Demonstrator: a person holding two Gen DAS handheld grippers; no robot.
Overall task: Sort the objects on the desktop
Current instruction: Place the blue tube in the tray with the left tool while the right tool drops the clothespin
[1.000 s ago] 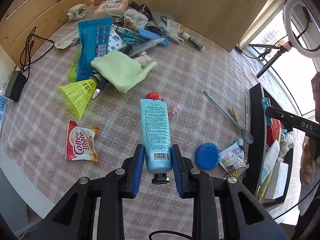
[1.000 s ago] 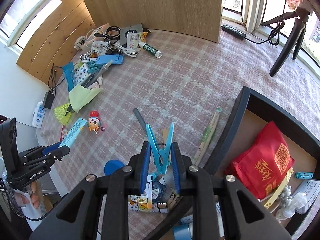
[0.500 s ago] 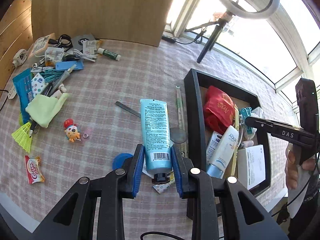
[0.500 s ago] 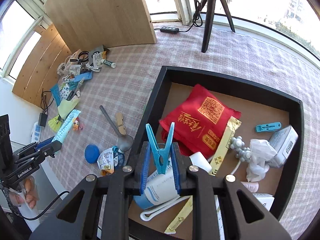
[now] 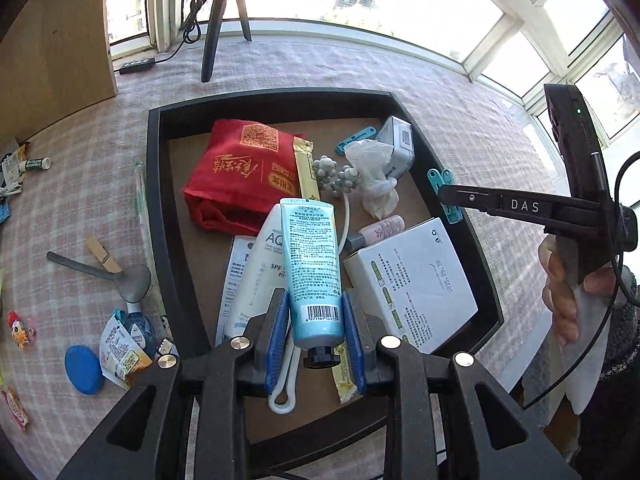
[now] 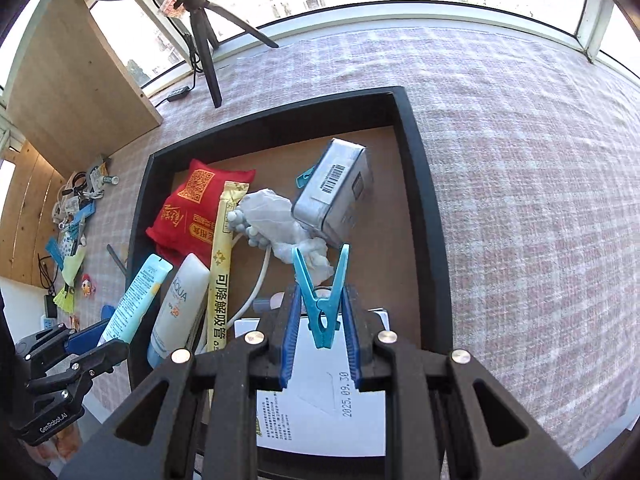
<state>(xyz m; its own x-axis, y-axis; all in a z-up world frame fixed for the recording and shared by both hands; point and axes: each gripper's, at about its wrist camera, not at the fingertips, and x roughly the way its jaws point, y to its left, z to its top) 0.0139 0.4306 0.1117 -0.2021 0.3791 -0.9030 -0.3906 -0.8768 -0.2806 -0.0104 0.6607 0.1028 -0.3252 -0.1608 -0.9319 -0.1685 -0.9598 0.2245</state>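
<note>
Left gripper [image 5: 316, 320]: fingers clamped on the capped end of a light blue tube [image 5: 312, 268], held above the near half of the black tray [image 5: 158, 208]. The tube points away from the camera, over a white sunscreen tube [image 5: 256, 276] lying in the tray.

Right gripper [image 6: 320, 332]: fingers closed narrow on a blue clothespin [image 6: 322, 296], its two prongs pointing up and away. It sits over the white box [image 6: 324, 408] at the near right of the tray.

Tray contents: red pouch [image 5: 240, 172] at far left, yellow straw packet [image 6: 222, 264] beside it, grey box [image 6: 336, 192] at far right, crumpled white plastic [image 5: 372, 176] between.

On the checked cloth left of the tray: spoon [image 5: 104, 274], wooden clothespin [image 5: 103, 256], blue lid [image 5: 83, 369].
</note>
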